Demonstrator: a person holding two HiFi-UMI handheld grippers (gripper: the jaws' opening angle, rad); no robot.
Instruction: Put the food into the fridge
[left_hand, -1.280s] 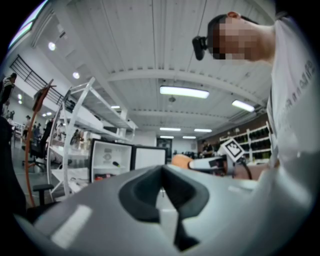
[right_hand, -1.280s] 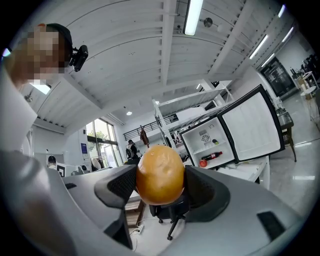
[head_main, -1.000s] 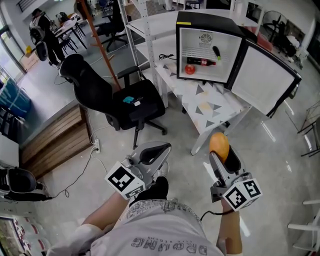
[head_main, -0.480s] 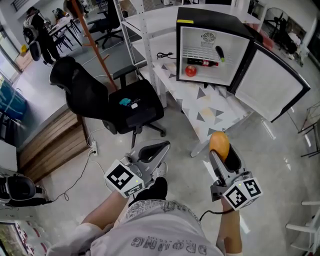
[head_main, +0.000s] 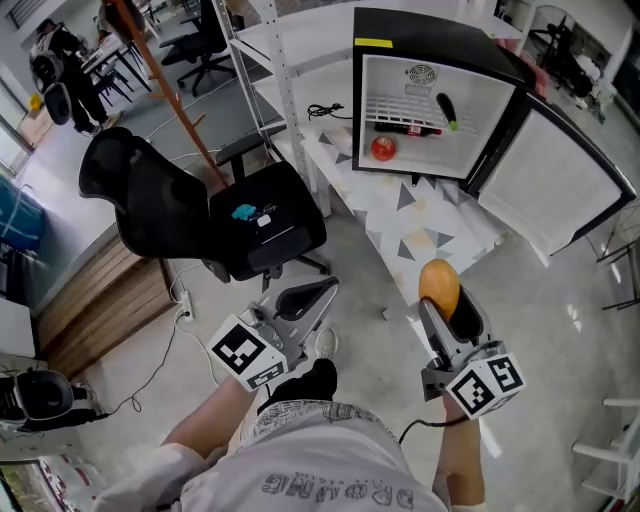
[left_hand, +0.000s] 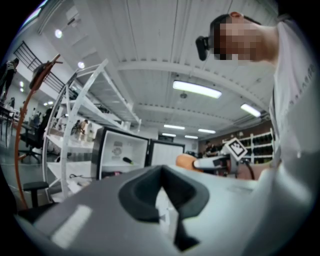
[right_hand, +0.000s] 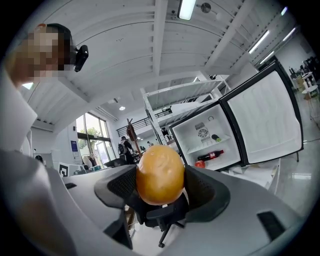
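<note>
Your right gripper (head_main: 446, 312) is clenched on a round orange fruit (head_main: 438, 284), held in front of the fridge (head_main: 430, 28) and well short of its open door. Your left gripper (head_main: 312, 298), also well short of the fridge, has its jaws pressed together on nothing. A tomato (head_main: 383, 148) and a bottle (head_main: 404, 128) lie inside the fridge.

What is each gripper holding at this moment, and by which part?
The right gripper holds an orange fruit, clamped by its two opposite sides, one jaw on each. The left gripper is shut and holds nothing.
</note>
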